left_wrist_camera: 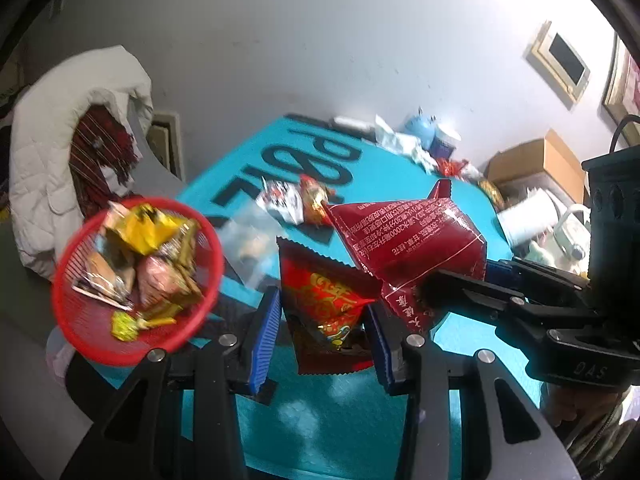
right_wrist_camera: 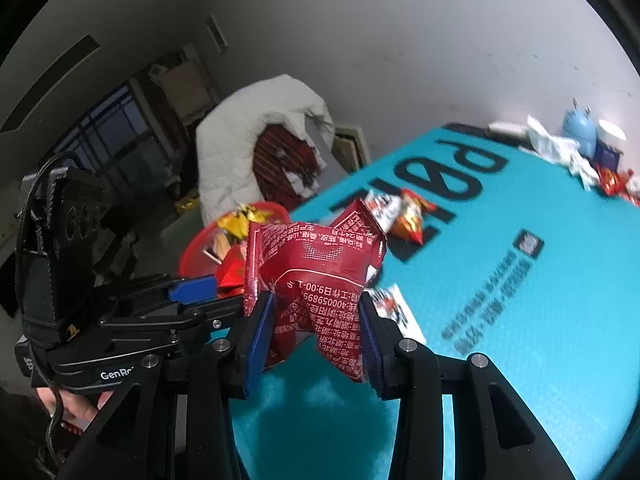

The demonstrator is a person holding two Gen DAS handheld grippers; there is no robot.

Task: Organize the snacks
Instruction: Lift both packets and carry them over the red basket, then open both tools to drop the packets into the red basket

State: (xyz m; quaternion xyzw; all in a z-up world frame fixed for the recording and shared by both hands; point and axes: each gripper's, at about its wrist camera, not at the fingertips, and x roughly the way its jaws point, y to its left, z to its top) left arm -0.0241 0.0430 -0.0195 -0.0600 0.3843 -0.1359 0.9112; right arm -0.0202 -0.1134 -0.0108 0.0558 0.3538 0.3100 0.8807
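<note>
Each gripper clamps a red packet: left gripper (left_wrist_camera: pixel 326 334) the patterned packet (left_wrist_camera: pixel 328 308), right gripper (right_wrist_camera: pixel 316 334) the printed packet (right_wrist_camera: pixel 316 276), probably bound for the red basket (left_wrist_camera: pixel 76 320) (already part-filled).

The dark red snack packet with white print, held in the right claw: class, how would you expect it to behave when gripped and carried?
The dark red snack packet is probably floppy: it buckles and creases between the right claw. Its glossy film may be slippery. It looks puffed, so likely light for its size.
</note>
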